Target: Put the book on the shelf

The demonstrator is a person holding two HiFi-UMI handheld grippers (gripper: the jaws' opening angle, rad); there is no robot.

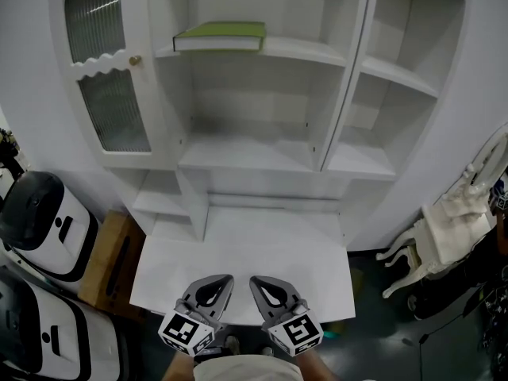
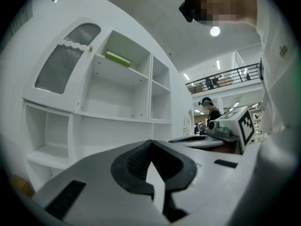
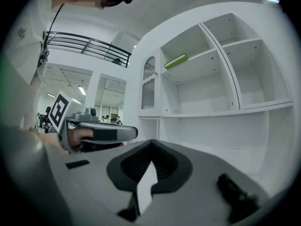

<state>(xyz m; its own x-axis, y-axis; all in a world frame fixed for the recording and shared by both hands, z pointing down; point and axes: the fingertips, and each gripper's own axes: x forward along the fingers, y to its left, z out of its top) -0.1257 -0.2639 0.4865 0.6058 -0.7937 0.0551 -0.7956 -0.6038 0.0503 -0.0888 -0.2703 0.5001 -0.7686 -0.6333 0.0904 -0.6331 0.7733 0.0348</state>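
White shelf unit [image 1: 254, 155] | left claw [image 1: 221, 280] — closed, empty | right claw [image 1: 258, 282] — closed, empty

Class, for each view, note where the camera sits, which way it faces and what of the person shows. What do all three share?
Head view: on the head, looking steeply down at the white shelf unit; left gripper and right gripper show, both shut.
Left gripper view: along its shut jaws toward the shelf unit; right gripper alongside.
Right gripper view: likewise; left gripper in a hand alongside.
Shared: flat green book on an upper shelf.
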